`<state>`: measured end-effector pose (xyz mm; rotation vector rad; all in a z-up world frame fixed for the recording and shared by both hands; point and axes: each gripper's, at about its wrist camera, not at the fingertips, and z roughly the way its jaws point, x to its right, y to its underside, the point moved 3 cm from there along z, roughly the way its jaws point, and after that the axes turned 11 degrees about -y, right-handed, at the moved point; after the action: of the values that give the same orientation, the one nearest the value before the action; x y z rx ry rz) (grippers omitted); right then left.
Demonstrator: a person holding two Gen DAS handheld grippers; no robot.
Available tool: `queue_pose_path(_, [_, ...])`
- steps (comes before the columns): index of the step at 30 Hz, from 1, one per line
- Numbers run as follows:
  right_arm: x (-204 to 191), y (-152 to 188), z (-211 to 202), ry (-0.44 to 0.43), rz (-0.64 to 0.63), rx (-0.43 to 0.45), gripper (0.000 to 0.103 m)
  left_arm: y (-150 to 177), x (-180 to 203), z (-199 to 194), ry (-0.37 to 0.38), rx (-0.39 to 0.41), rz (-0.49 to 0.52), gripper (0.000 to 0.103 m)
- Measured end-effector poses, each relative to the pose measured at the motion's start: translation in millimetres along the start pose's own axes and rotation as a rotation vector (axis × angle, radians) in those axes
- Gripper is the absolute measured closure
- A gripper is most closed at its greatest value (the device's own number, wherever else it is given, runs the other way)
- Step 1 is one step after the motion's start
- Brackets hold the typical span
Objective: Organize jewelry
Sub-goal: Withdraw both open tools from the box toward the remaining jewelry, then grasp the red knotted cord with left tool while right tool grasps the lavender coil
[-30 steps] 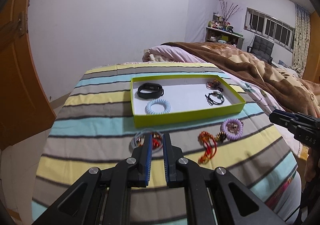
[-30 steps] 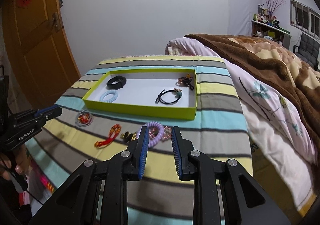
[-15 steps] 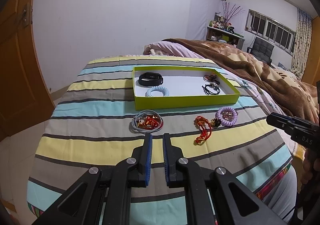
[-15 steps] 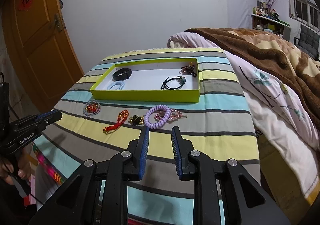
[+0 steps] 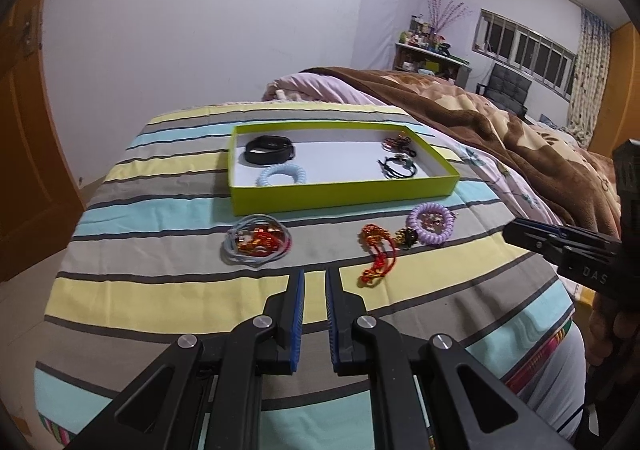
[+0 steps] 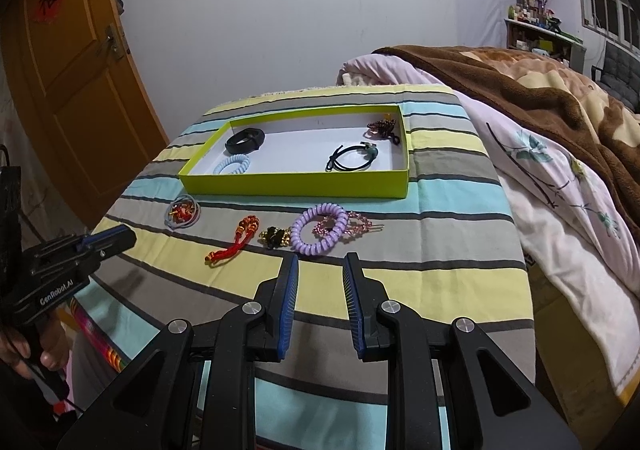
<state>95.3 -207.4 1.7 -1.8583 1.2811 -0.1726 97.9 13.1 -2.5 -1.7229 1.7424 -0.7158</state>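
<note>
Both empty: left gripper (image 5: 315,276) open just a crack low in the frame, right gripper (image 6: 320,259) wider, purple coil band (image 6: 319,228) mid-frame beside maybe a pink clip, green tray (image 6: 296,184) above.

Wall (image 5: 192,30): plain white, bare but for a small hanging up top.
Door (image 6: 76,82): orange wood, red paper square on it.
Bed (image 6: 560,138): brown blanket over floral sheet.
Window (image 5: 524,54): barred, curtain beside it.
Shelf (image 5: 432,58): crowded with bottles.

Brown blanket (image 6: 560,106), orange door (image 6: 76,82), perhaps a shelf (image 5: 432,58).
</note>
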Motion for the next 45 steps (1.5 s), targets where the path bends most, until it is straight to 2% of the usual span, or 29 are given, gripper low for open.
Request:
queue_pose_path(4, [4.1, -0.5, 5.4, -0.005, 0.022, -0.012, 0.079, -1.0, 12.5, 3.9, 0.032, -0.003, 0.031, 0.092])
queue_pose_path(7, [6.9, -0.3, 9.0, -0.007, 0.036, -0.019, 0.079, -1.1, 18.5, 5.7, 0.049, -0.004, 0.046, 0.084])
queue_pose_path(21, [11.9, -2.0, 30.7, -0.055, 0.078, -0.056, 0.079, 1.1, 42.6, 29.1, 0.118, -0.041, 0.107, 0.082])
queue_pose_path(28, [17.7, -2.9, 36.2, -0.059, 0.09, -0.068, 0.079, 0.0, 50.1, 43.0, 0.12, -0.056, 0.128, 0.08])
queue_pose_path(32, [21.7, -3.3, 43.3, -0.063, 0.104, -0.081, 0.079, -5.0, 43.6, 44.0, 0.116, -0.046, 0.097, 0.079])
queue_pose_path(35, [25.3, -3.8, 49.3, -0.073, 0.127, -0.088, 0.079, -6.5, 43.4, 45.1, 0.125, -0.044, 0.096, 0.07])
queue_pose_path(41, [31.9, -7.7, 58.6, -0.098, 0.172, -0.09, 0.079, -3.8, 56.1, 50.7, 0.151, -0.058, 0.134, 0.069])
queue_pose_path(45, [34.6, -10.6, 65.4, -0.109, 0.188, -0.095, 0.079, -1.5, 64.1, 61.8, 0.139, -0.077, 0.16, 0.069])
